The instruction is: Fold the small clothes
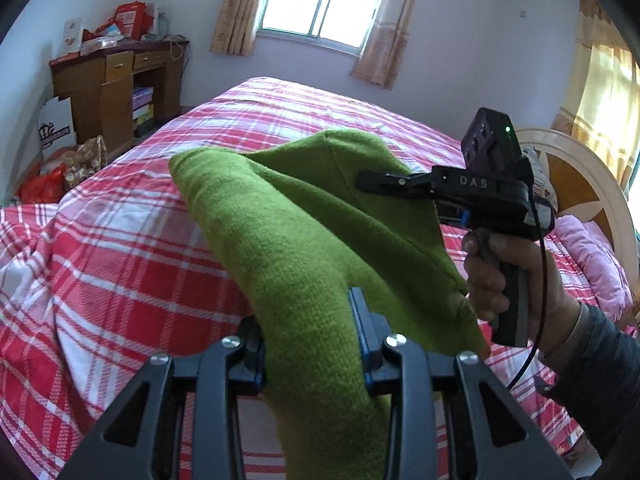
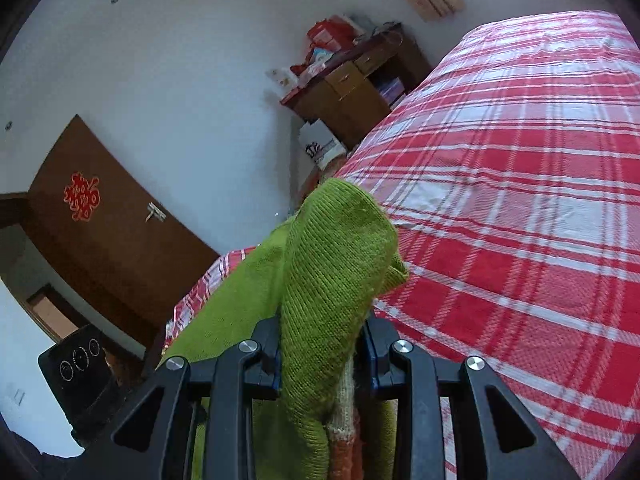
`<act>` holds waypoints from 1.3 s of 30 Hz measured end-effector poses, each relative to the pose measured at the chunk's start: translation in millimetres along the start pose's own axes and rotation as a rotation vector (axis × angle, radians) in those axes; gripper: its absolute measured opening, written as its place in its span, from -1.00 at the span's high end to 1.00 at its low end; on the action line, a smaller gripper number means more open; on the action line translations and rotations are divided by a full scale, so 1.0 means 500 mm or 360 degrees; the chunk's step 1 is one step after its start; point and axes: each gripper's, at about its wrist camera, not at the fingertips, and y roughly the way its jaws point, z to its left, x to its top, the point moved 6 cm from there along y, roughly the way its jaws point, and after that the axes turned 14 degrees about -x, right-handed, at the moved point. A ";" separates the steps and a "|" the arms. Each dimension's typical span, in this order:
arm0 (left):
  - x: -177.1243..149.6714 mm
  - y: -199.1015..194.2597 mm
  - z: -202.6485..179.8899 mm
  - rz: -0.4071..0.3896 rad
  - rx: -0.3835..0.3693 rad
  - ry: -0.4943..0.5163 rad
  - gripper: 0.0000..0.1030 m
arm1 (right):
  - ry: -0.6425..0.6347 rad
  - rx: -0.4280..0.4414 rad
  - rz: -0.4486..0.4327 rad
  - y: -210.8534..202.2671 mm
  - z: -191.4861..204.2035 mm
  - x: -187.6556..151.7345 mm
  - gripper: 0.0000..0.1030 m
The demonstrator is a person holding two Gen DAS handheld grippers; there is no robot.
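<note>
A small green knitted garment (image 1: 304, 232) hangs in the air above the bed, held between both grippers. My left gripper (image 1: 310, 340) is shut on one thick fold of it at the bottom of the left wrist view. My right gripper (image 1: 366, 181) shows in that view from the side, its fingers shut on the garment's far part. In the right wrist view my right gripper (image 2: 322, 344) is shut on a bunched green fold (image 2: 340, 256); a cream and orange band (image 2: 340, 432) shows below it.
The bed with a red and white plaid cover (image 1: 120, 248) lies under the garment and also shows in the right wrist view (image 2: 520, 200). A wooden desk (image 1: 108, 92) with boxes stands at the far left, a headboard (image 1: 576, 184) and pink pillow (image 1: 592, 256) at right.
</note>
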 end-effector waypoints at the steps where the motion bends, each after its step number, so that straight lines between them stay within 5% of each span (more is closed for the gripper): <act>1: -0.001 0.000 0.004 0.0000 0.0005 -0.0006 0.33 | -0.0003 0.0001 0.0008 0.007 0.005 0.000 0.41; 24: -0.068 -0.017 0.044 0.0025 0.0053 -0.0055 0.16 | 0.0037 0.0006 0.0067 0.064 0.018 -0.015 0.41; 39: -0.073 -0.034 0.042 0.0019 0.0162 -0.0015 -0.20 | 0.0122 -0.0191 0.0119 0.105 -0.046 -0.035 0.34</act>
